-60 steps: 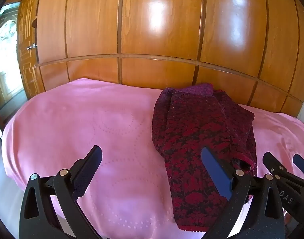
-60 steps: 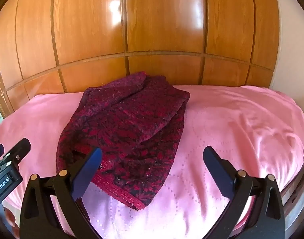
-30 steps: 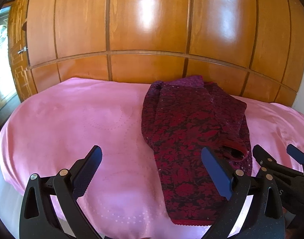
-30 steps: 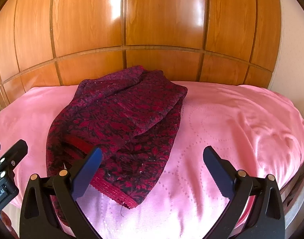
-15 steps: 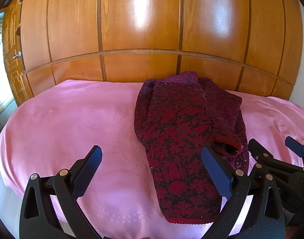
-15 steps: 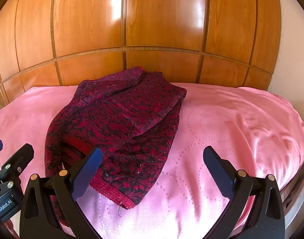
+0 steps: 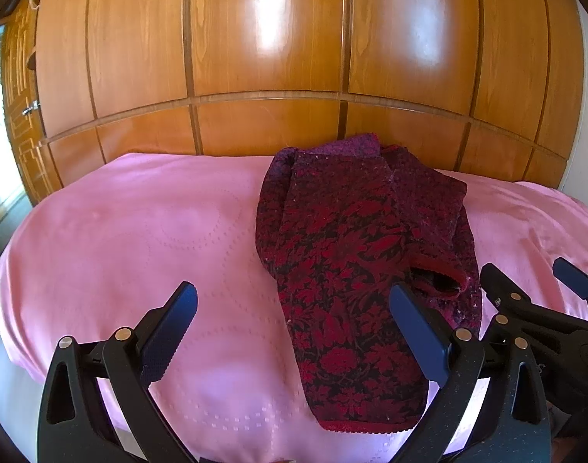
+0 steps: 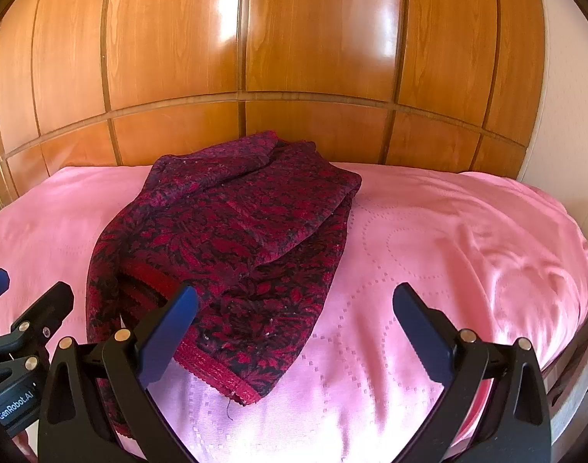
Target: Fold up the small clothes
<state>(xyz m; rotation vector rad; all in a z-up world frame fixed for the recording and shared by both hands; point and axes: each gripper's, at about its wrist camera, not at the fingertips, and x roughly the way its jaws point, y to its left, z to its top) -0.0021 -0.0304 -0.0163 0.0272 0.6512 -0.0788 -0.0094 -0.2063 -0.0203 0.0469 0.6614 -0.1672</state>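
Two tools, left tool (image 7: 294, 332) and right tool (image 8: 294, 332) spread, red garment (image 7: 355, 254) folded, cuff opening (left view only), wall (image 8: 564, 115).

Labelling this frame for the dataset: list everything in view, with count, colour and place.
garment: 1, dark red and black floral knit, partly folded, lying on the bed toward the far side, a sleeve cuff laid over it
bedspread: 1, pink with dotted ring pattern, covers the bed
wardrobe panels: several, glossy orange-brown wood, behind the bed
door: 1, carved wood, far left edge
wall: 1, pale, far right
left claw: 1, black with blue pads, open, above the near edge of the bed
right claw: 1, black with blue pads, open, beside the left one
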